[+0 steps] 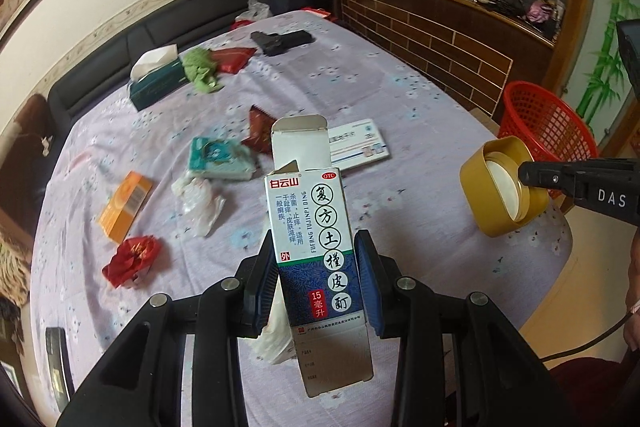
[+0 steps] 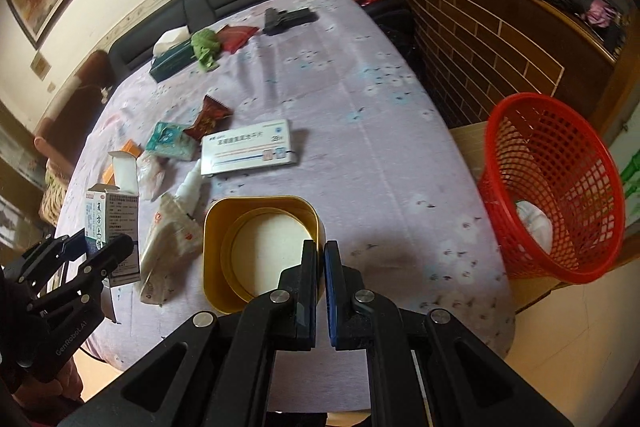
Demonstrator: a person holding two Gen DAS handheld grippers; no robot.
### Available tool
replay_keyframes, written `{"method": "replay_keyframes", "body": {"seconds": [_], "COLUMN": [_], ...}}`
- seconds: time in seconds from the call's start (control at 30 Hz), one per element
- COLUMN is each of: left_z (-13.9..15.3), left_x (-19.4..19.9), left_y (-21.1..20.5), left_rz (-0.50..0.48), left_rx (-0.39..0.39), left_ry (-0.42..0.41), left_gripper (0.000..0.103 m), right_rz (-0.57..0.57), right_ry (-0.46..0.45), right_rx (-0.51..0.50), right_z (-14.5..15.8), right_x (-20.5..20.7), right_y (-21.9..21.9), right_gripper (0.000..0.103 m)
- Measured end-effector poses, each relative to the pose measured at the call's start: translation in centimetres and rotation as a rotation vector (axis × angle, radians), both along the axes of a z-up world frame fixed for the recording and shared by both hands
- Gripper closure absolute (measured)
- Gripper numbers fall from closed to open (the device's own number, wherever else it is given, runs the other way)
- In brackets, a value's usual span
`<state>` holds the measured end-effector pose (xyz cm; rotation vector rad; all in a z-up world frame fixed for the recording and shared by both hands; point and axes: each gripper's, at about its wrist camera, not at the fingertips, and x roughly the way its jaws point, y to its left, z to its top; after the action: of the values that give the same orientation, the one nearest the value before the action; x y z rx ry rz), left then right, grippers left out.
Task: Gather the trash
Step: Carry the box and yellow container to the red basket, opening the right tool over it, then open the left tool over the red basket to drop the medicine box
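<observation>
- The left gripper [image 1: 316,279] clamps a tall, narrow medicine box [image 1: 316,239] between its blue-padded fingers [image 1: 366,279]; the fingers stand partly apart, pressed on the box's two side faces. The box is thin card, white above and dark blue below, printed with black characters in circles and a red label; both end flaps hang open, and it is held up above the near edge of the table [image 1: 400,99].
- The right gripper [image 2: 319,291] has its fingers closed tight on the near wall of a gold lid [image 2: 262,247]. The lid is a rounded square of smooth metal-looking material, held open side up, with a round inner ring and a pale lining; it hangs over the near edge of the table.
- A red basket [image 2: 560,187] of open plastic mesh, round and flaring, stands off the table's right edge, with a crumpled white wad [image 2: 534,223] at its bottom.
- The table wears a lilac cloth with small flowers. Toward its left part lie a flat white pill box [image 2: 248,149], a teal tissue pack [image 2: 170,141], a brown wrapper [image 2: 208,119], an orange box [image 1: 125,205], a crumpled red wrapper [image 1: 132,259] and clear plastic film [image 1: 200,203].
- Near the far left corner sit a dark green tissue box [image 1: 158,85], crumpled green paper [image 1: 200,69] and a red packet [image 1: 232,58].
</observation>
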<state>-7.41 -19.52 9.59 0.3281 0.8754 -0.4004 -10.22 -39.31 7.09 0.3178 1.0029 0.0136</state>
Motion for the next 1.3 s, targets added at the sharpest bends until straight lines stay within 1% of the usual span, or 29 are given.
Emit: {"method": "replay_keyframes", "body": {"seconds": [0.77,1.0,1.2,1.3], "left_z": [0.7,1.0,1.5,1.9], "left_x": [0.2,-0.1,-0.7,-1.0], "left_y": [-7.3,-10.7,-14.1,-16.1], "left_rz": [-0.151,-0.229,-0.326,-0.389], "left_rx": [0.004,0.006,-0.020,-0.046], "left_ry": [-0.018,-0.025,-0.004,0.017], "left_gripper": [0.067,0.067,0.067,0.067], "right_rz": [-0.132,-0.214,-0.311,-0.357], "right_ry": [-0.016,-0.014,-0.016,-0.014], "right_rx": [0.009,0.020,0.036,0.045], "right_z": [0.7,0.8,0.8,0.7], "right_x": [-2.2,-3.3,-4.6,-5.4], "right_y": [-6.5,-9.9,-13.4,-15.2], "right_gripper": [0.099,0.099,0.099,0.099]}}
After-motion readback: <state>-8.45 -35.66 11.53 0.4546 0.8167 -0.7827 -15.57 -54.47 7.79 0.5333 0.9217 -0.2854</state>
